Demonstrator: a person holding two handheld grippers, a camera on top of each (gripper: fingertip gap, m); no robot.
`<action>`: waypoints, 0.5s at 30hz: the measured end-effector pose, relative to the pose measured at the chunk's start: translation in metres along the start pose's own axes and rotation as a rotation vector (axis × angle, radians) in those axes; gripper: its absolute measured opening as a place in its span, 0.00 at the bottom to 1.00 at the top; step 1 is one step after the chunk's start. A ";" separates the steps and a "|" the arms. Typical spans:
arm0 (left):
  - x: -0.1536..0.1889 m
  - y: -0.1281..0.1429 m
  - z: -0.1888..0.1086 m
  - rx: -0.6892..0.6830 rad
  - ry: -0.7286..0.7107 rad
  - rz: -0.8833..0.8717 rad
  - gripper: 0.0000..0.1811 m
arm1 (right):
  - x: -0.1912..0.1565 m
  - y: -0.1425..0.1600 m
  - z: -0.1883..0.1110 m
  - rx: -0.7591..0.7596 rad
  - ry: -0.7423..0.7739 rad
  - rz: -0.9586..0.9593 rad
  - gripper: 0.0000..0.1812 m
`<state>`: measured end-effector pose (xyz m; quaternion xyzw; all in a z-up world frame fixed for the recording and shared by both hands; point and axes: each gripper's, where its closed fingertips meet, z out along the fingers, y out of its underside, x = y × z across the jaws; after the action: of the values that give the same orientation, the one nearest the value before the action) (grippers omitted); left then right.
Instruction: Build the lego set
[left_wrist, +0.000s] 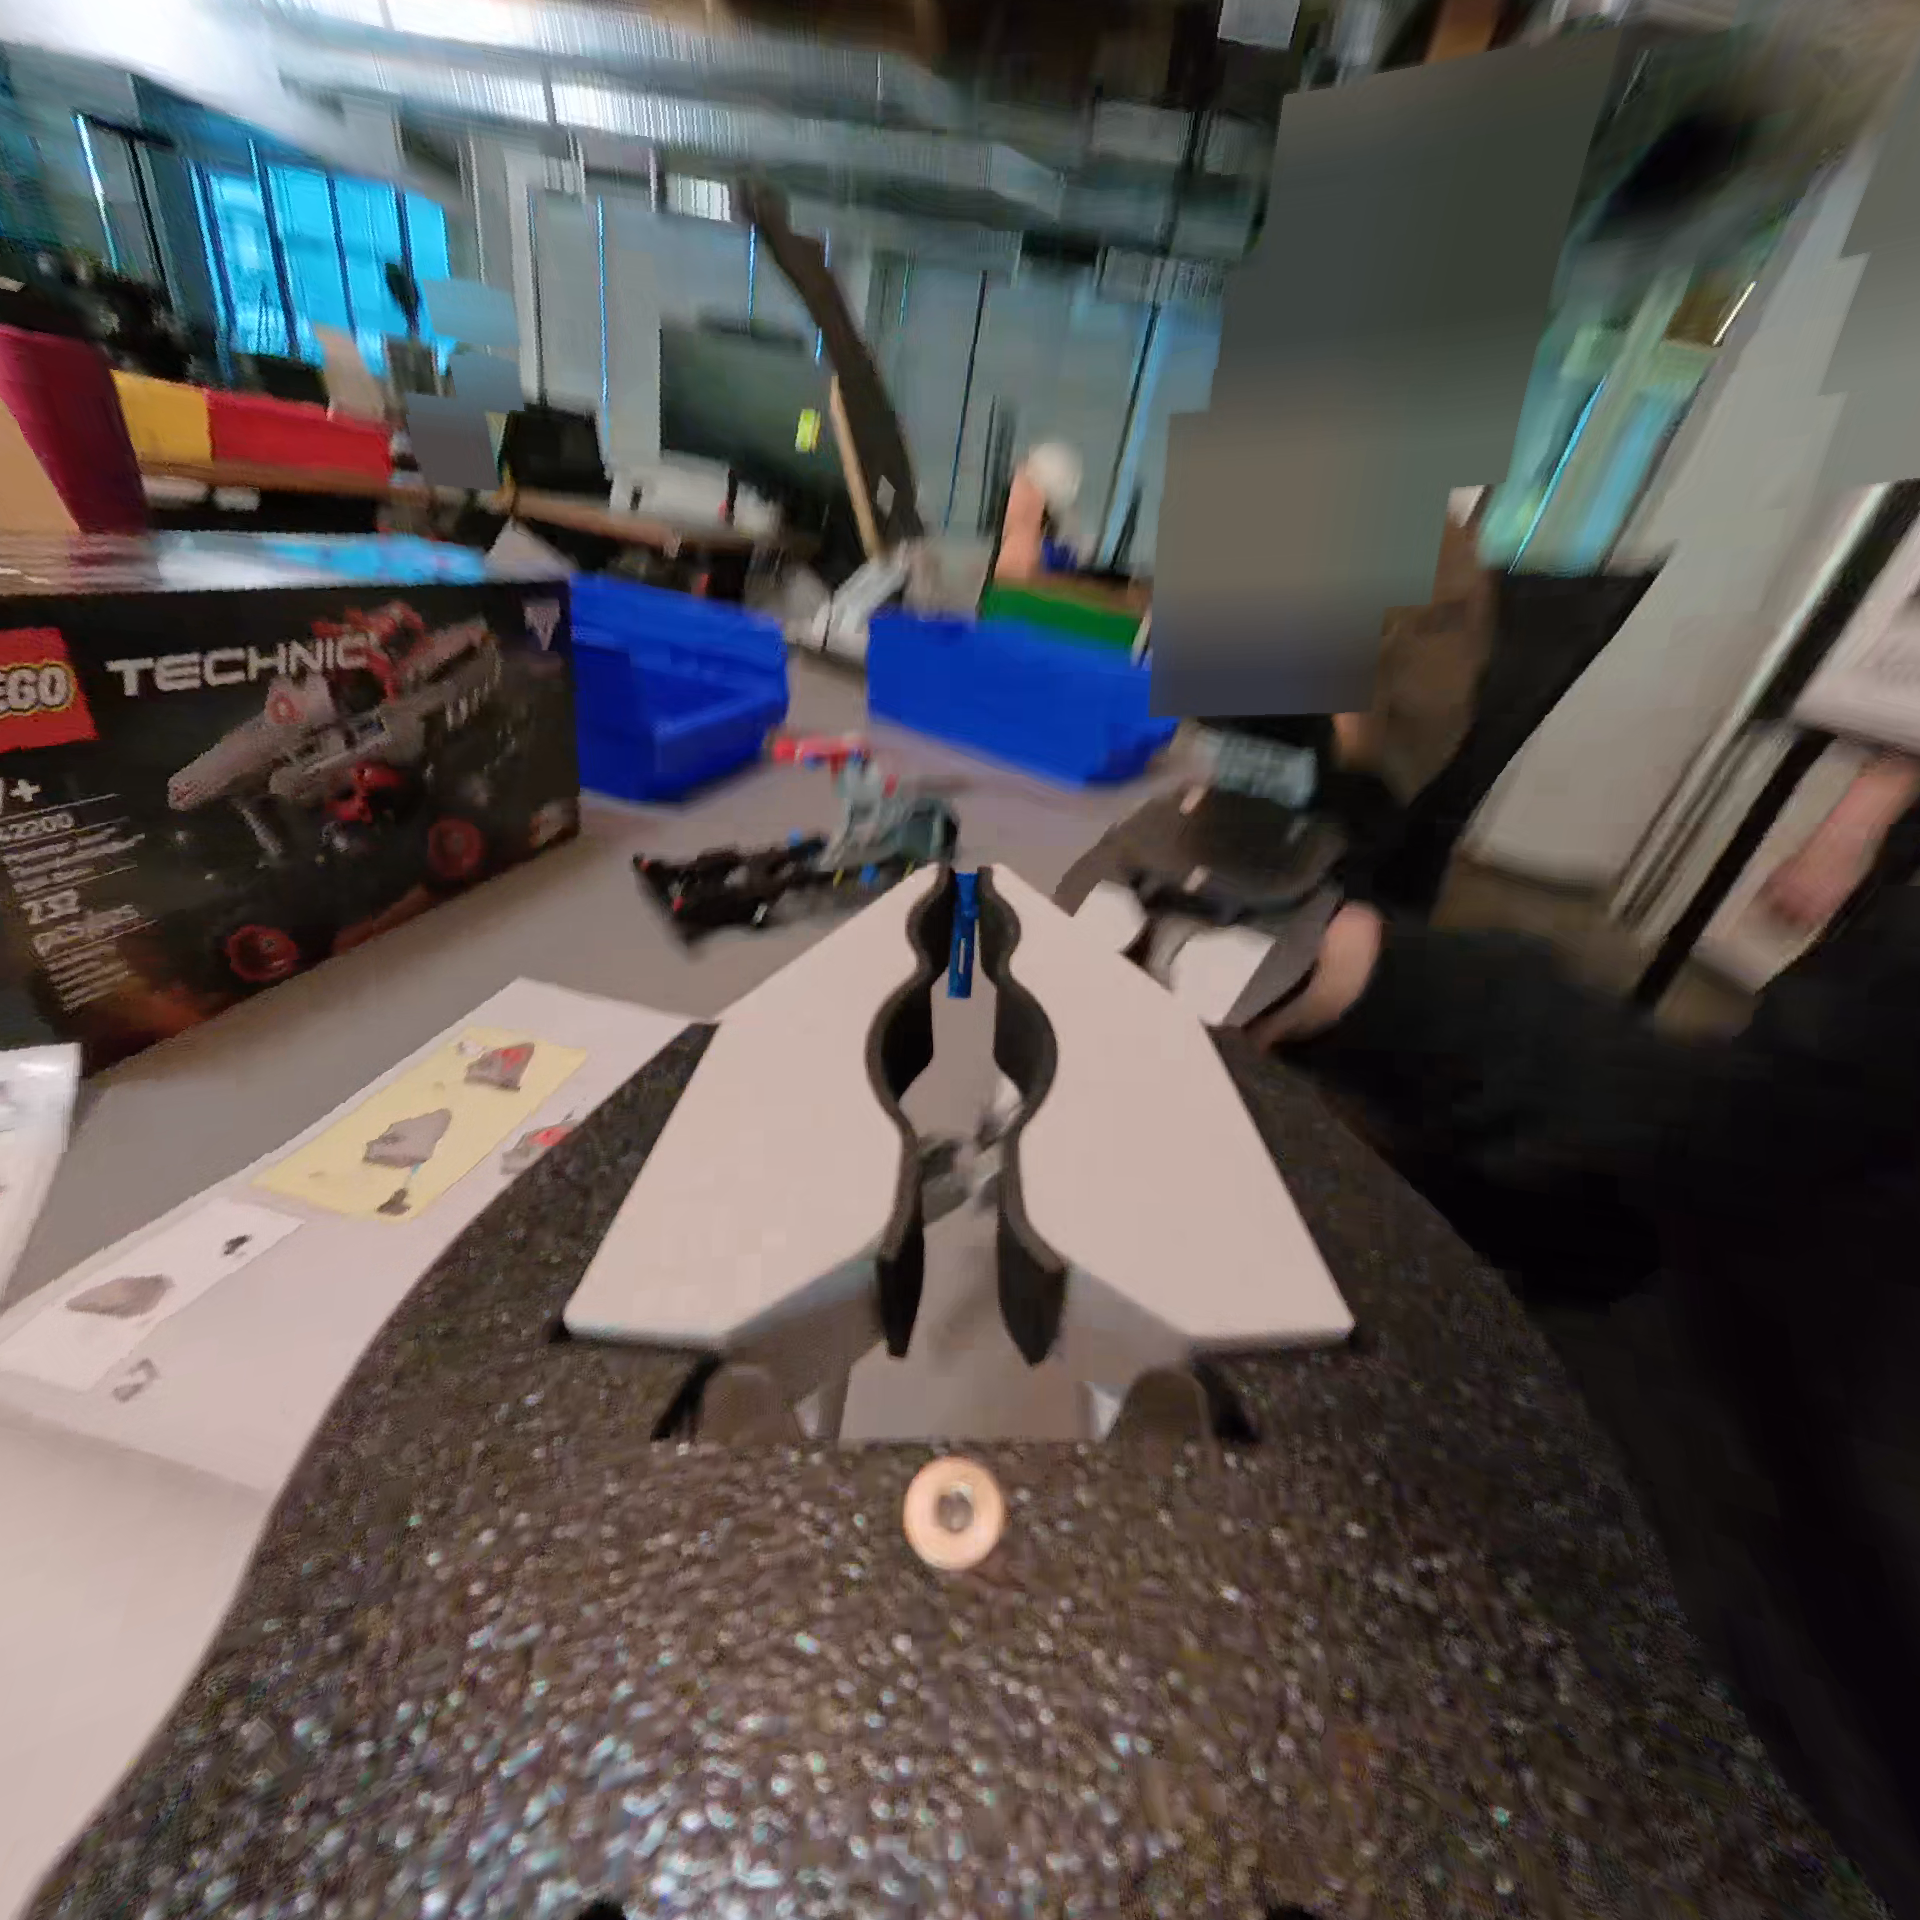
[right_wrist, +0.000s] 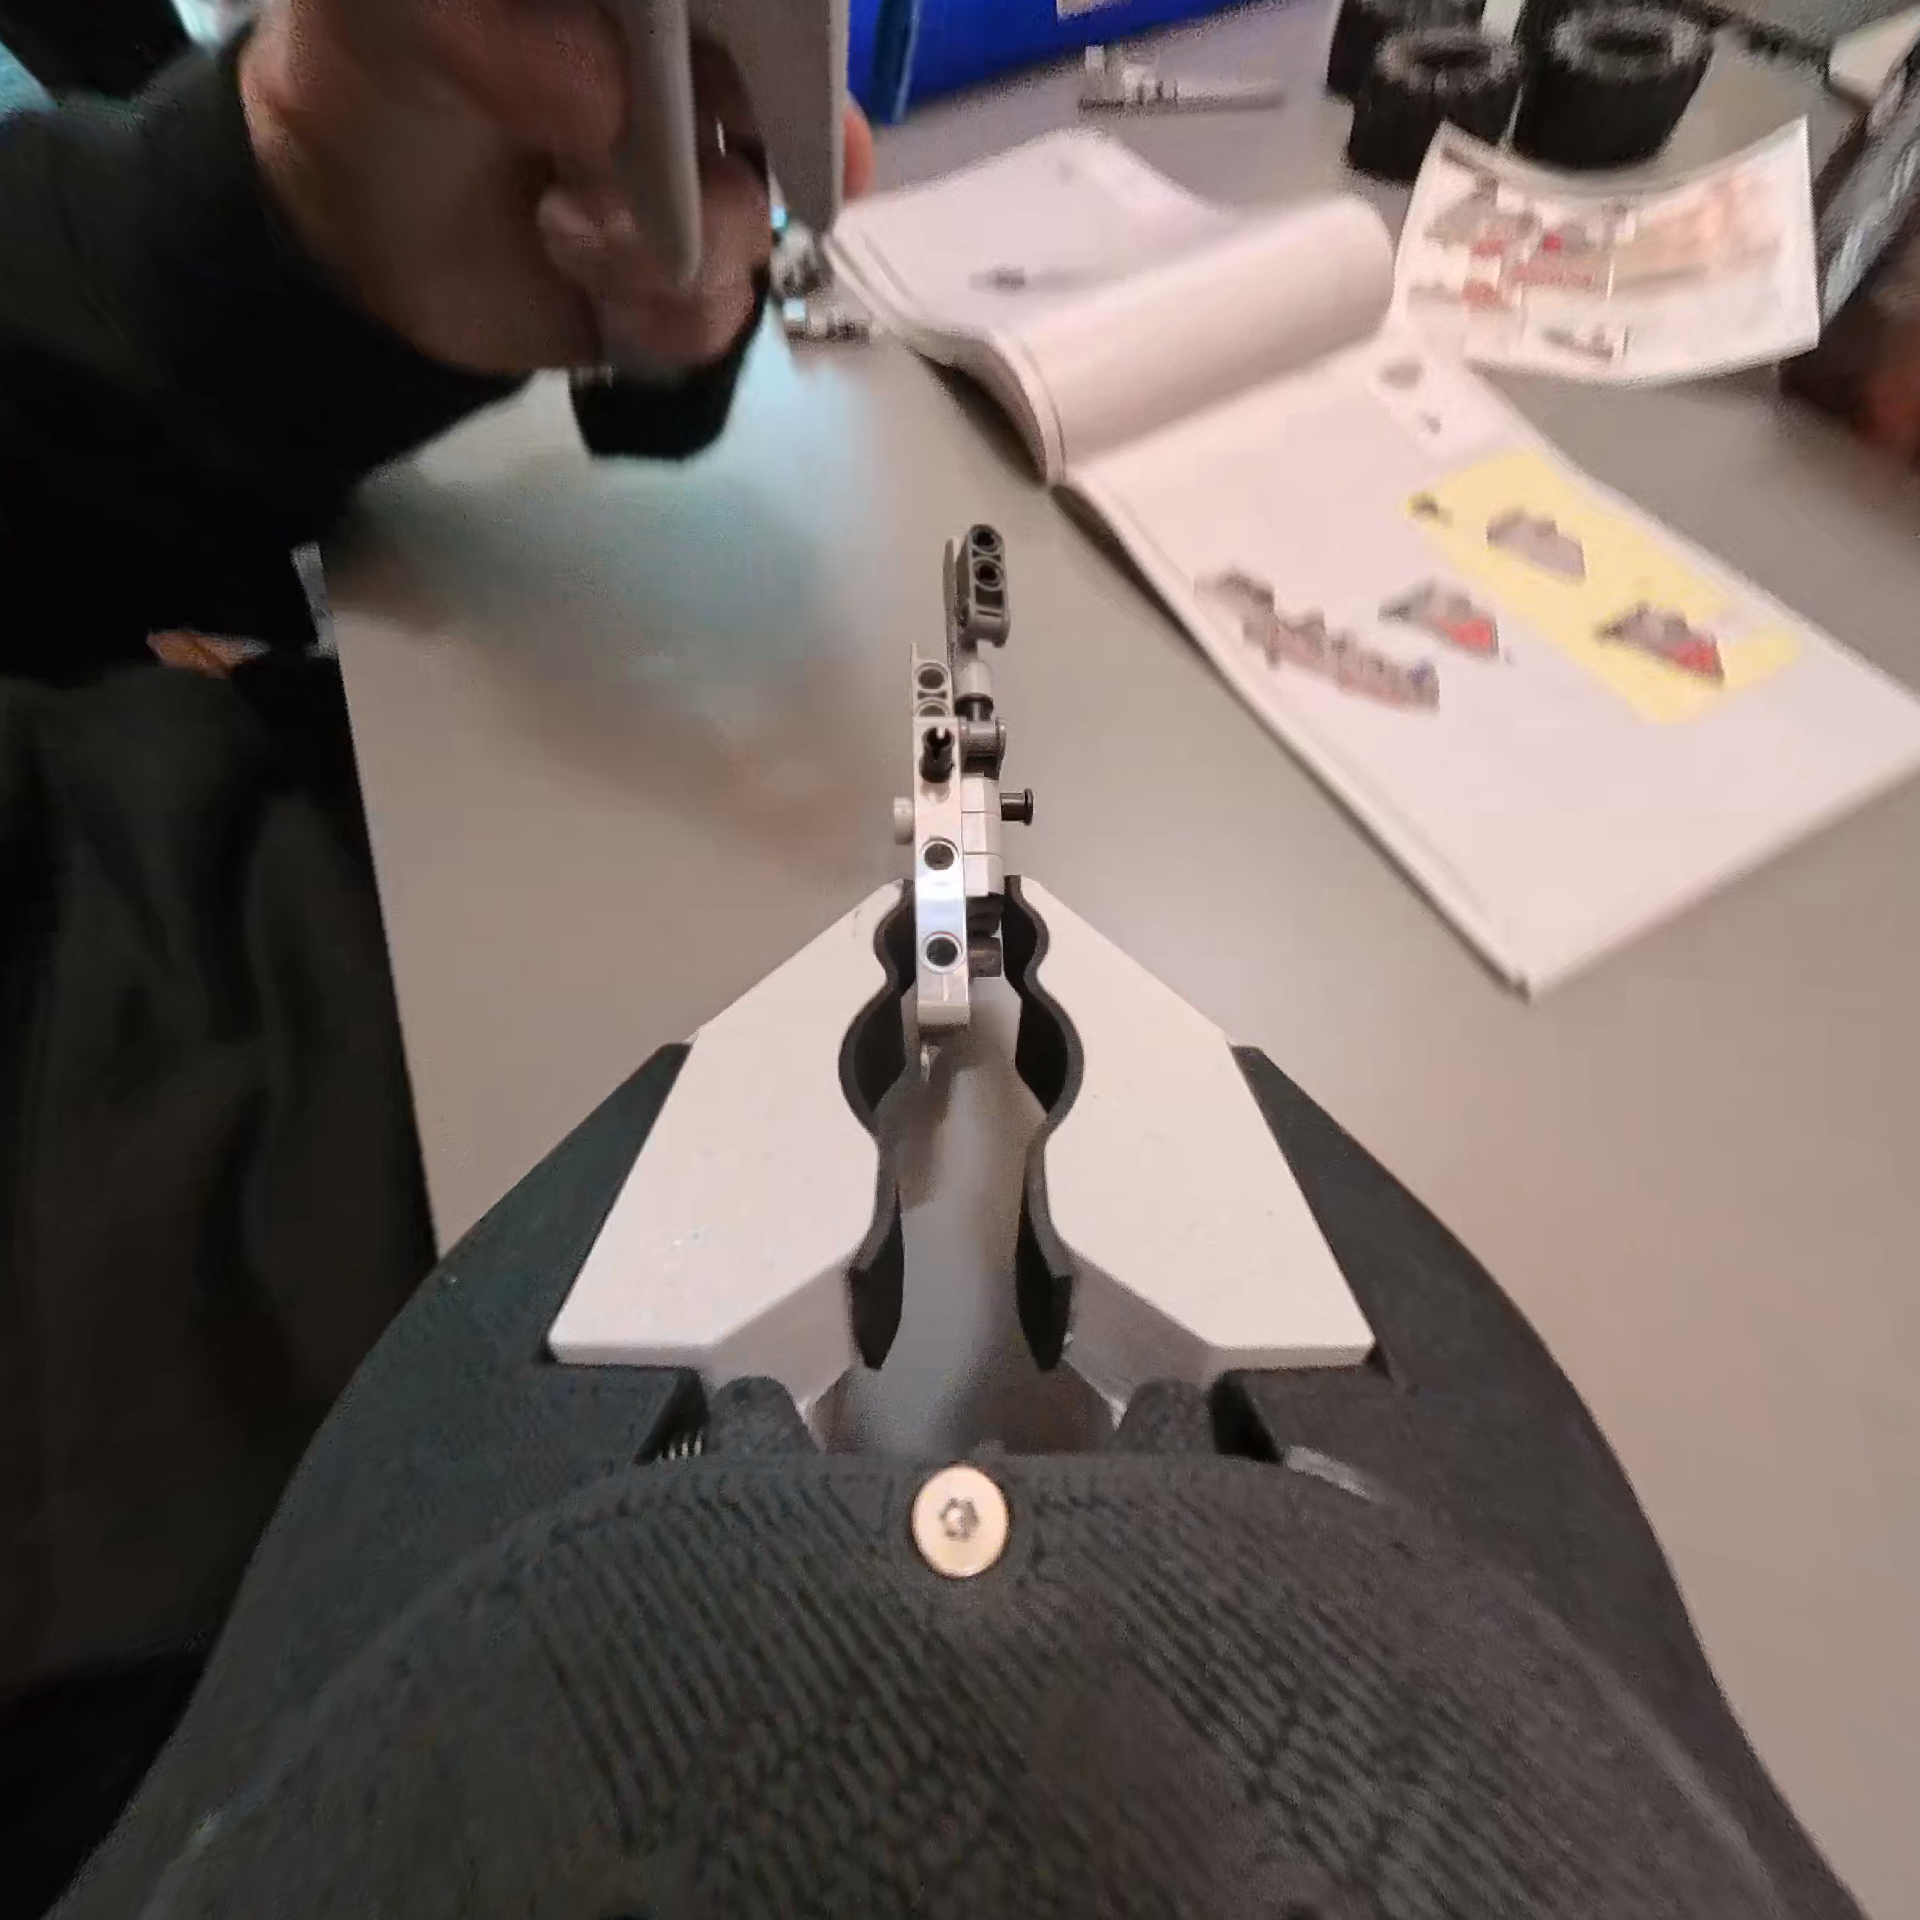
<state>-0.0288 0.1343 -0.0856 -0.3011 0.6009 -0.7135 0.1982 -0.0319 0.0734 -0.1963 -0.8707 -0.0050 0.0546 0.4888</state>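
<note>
- Our left gripper (left_wrist: 964, 914) pinches a blue pin (left_wrist: 965, 933) at its tips, above the table
- Our right gripper (right_wrist: 961, 935) clamps the grey assembly (right_wrist: 961, 790); we should line the pin up squarely with a hole before pressing

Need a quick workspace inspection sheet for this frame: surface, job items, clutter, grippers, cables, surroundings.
Surface: grey table, bare in the middle, things toward the edges.
Job's things: blue pin in the left gripper; grey sub-assembly in the right gripper; open instruction booklet; set box standing on the table; black tyres; loose dark parts.
Clutter: blue bins; sticker sheet.
Grippers: left shut on the pin, right shut on the sub-assembly; both held above the table.
Cables: nothing seen.
Surroundings: blurred workshop, shelves and windows behind; person's dark sleeve close by.
</note>
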 end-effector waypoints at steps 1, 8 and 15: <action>-0.001 -0.011 -0.008 0.090 0.029 -0.072 0.01 | 0.000 -0.013 0.012 0.017 0.003 -0.010 0.08; -0.031 -0.031 -0.053 0.389 0.021 -0.274 0.01 | 0.005 -0.086 0.083 0.110 0.121 -0.103 0.08; -0.036 -0.009 -0.055 0.216 -0.095 -0.027 0.01 | 0.003 -0.105 0.119 0.136 0.102 -0.126 0.08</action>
<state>-0.0385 0.1996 -0.0892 -0.3195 0.5063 -0.7616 0.2479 -0.0364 0.2293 -0.1688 -0.8350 -0.0313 -0.0204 0.5489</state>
